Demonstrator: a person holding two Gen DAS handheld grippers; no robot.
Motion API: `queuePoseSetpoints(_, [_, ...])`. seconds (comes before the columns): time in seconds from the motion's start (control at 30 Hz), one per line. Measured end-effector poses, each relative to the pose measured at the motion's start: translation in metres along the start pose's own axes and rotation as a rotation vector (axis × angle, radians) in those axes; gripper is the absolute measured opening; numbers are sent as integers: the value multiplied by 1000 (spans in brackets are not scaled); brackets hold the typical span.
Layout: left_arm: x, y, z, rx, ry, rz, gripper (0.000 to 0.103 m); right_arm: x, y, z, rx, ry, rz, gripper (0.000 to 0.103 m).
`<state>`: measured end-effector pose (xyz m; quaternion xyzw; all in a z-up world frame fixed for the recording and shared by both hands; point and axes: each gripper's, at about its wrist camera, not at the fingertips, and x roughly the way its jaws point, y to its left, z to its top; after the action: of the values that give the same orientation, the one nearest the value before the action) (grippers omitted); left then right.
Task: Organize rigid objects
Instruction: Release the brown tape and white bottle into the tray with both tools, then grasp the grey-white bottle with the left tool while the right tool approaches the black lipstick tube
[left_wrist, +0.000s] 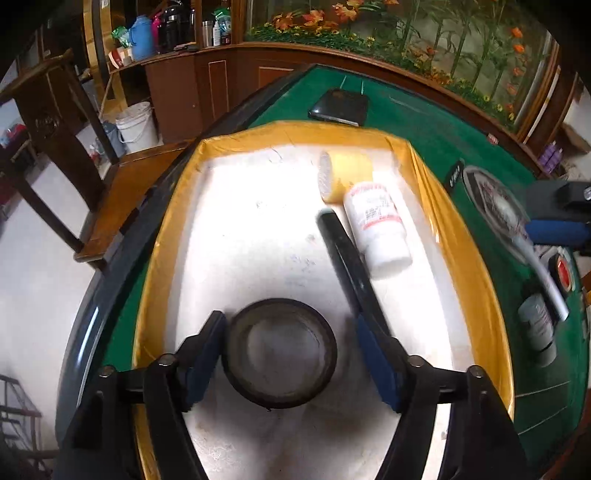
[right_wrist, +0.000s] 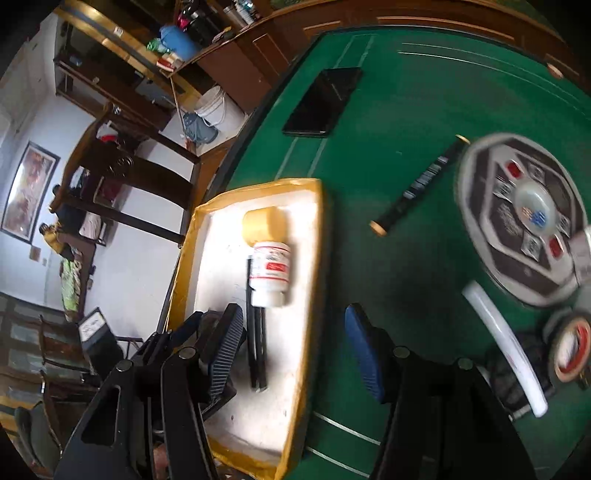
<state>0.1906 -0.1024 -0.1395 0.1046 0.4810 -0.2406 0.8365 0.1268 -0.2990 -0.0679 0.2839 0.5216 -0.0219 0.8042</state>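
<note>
Left wrist view shows the left gripper (left_wrist: 288, 354) spread wide around a black tape roll (left_wrist: 279, 352) lying flat in the yellow-rimmed tray (left_wrist: 461, 236), pads off it, while the right gripper (right_wrist: 295, 354) hangs open and empty, its tips astride the tray's right rim.

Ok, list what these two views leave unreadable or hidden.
- White bottle: label print too blurred in both wrist views.
- Black tape roll: in the left wrist view the pads sit so close that contact with the left hand-held gripper cannot be told; in the right wrist view that gripper hides it.
- Small bottle on the green table: smeared near the left view's edge.
- Red-ringed roll: blurred, cut by the right view's edge.
</note>
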Motion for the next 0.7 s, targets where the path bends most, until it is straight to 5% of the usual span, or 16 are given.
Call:
queuePoseSetpoints(0.27, [-10,-27,-12,-11,0,-35,76,-56,-73,-53,89,-48,17,57])
queuePoseSetpoints(0.4, [-41,-27,-11,-78,-77,-100,76,-88,-117,-86,140,-85,1,58])
queuePoseSetpoints(0.53, [-75,-53,-15,-62,-108,-175,76,-113,-170,-121,237,-112,-26,62])
queuePoseSetpoints(0.7, [-88,-114,-12,-14,-55,-360,76,-121,-222,-149,374,-103,-15,62])
